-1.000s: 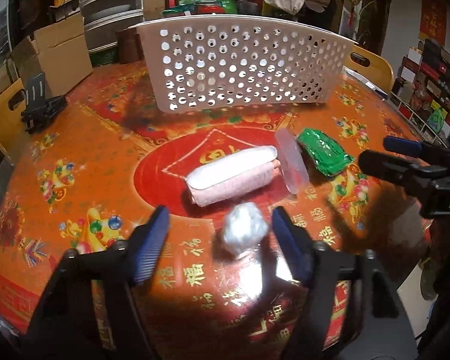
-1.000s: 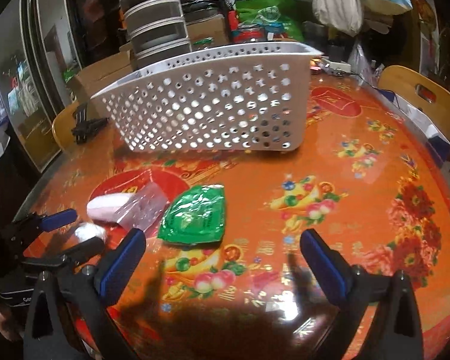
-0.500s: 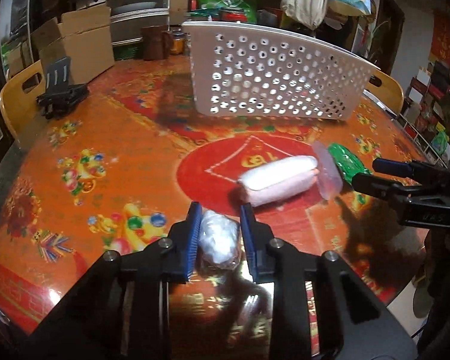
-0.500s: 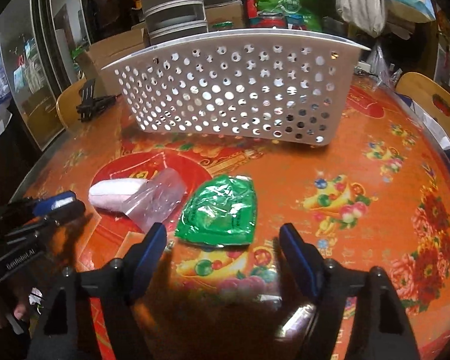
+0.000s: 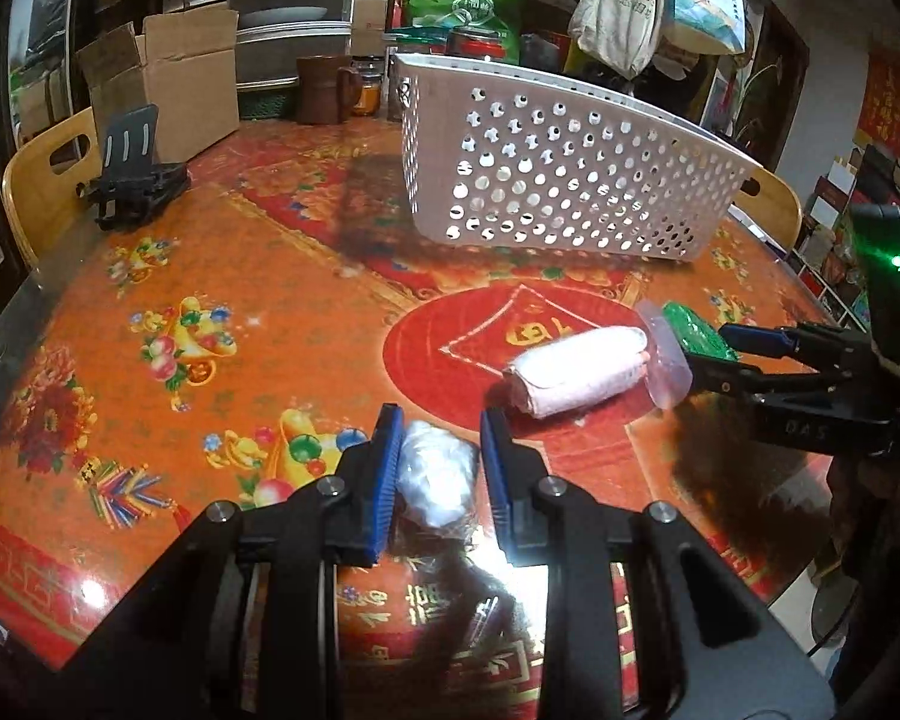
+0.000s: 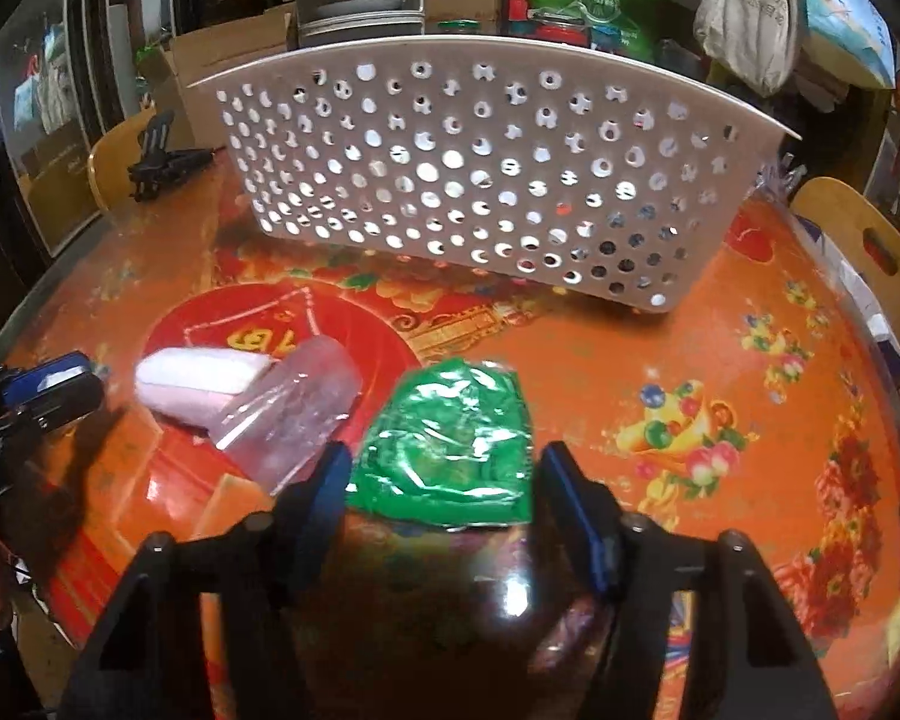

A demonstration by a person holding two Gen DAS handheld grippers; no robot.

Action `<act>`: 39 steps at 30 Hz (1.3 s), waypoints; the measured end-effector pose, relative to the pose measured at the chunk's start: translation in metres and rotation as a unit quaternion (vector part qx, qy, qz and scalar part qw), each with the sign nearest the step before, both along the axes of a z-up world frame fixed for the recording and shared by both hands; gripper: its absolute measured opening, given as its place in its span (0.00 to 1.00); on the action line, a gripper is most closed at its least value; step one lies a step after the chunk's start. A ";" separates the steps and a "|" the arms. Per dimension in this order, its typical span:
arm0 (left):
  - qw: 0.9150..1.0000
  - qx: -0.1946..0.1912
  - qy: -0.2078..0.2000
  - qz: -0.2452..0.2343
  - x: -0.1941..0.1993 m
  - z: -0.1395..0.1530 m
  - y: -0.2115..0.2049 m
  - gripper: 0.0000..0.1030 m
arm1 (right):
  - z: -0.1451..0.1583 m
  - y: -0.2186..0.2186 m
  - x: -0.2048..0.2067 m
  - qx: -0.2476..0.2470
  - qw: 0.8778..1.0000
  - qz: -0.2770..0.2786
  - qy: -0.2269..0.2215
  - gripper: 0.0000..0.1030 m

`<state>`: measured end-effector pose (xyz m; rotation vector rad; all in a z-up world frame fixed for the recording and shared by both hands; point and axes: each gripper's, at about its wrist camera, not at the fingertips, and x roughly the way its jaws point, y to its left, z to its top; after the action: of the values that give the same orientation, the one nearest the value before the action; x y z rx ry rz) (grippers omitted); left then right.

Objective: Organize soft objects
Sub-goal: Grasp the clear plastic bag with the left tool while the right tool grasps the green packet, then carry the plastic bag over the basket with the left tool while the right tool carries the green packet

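Now that our left gripper (image 5: 438, 468) has squeezed shut on the clear crinkly bundle (image 5: 435, 480), low in the frame, we can lift it; our right gripper (image 6: 444, 501) is closing around the green packet (image 6: 450, 450), not pinching yet; the white basket (image 6: 480, 180) waits up top.
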<state>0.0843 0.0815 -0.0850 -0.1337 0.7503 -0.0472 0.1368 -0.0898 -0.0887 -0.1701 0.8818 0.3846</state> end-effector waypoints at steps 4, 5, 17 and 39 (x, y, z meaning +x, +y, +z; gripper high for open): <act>1.000 -0.002 0.001 0.002 0.002 0.000 0.003 0.24 | 0.000 0.000 -0.001 -0.002 1.000 0.001 -0.003 0.59; 1.000 -0.005 0.001 0.003 0.003 0.000 0.005 0.24 | -0.001 0.000 -0.002 -0.001 1.000 0.002 -0.004 0.58; 1.000 -0.008 0.005 0.010 0.012 0.001 0.008 0.24 | 0.003 -0.012 -0.005 0.029 1.000 0.005 -0.006 0.53; 0.999 0.024 -0.020 -0.013 0.031 0.038 -0.017 0.24 | 0.050 -0.053 -0.019 0.055 0.996 -0.016 -0.066 0.53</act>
<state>0.1152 0.0645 -0.0474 -0.0778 0.7130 -0.0570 0.1174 -0.1426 -0.0383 -0.0782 0.7299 0.3878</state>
